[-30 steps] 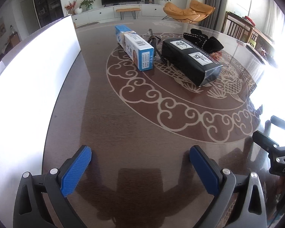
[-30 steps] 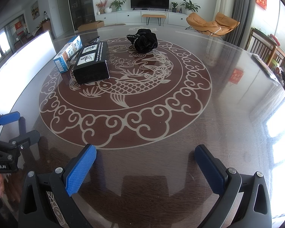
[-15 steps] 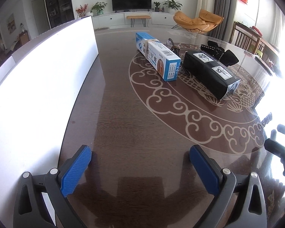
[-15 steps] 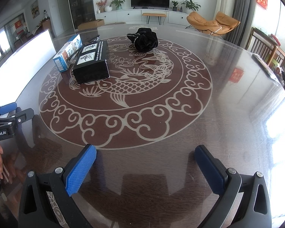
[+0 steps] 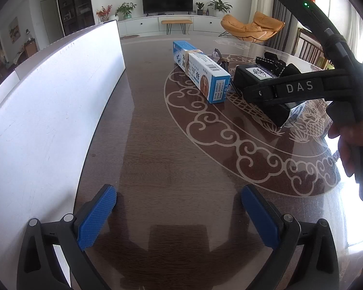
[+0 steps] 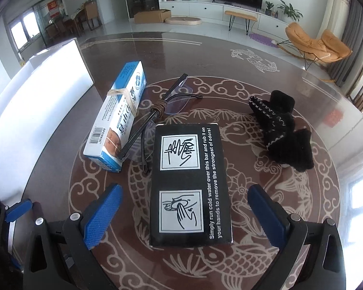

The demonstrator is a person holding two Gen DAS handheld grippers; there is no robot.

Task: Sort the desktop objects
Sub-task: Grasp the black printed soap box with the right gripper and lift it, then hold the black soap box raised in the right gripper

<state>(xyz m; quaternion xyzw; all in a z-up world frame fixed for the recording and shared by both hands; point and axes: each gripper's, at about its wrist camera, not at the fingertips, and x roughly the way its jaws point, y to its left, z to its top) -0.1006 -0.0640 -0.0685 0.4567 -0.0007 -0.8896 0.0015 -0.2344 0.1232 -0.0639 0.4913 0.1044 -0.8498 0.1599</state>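
The right gripper (image 6: 185,215) has swept forward from the near edge of the counter (image 6: 290,261) and now straddles the black box (image 6: 190,183), jaws spread wide, nothing gripped yet. The left gripper (image 5: 179,213) hangs back, also released, over bare wood. The box lies flat between the blue carton (image 6: 119,118) and the black glove (image 6: 282,133), so it looks like the first pick.

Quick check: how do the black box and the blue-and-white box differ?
The black box is wider, with white hand-washing pictograms; the blue-and-white box is slimmer, with a barcode. Only the blue-and-white box has rubber bands around it. The black box lies between the open right claw's fingers. Both lie flat.
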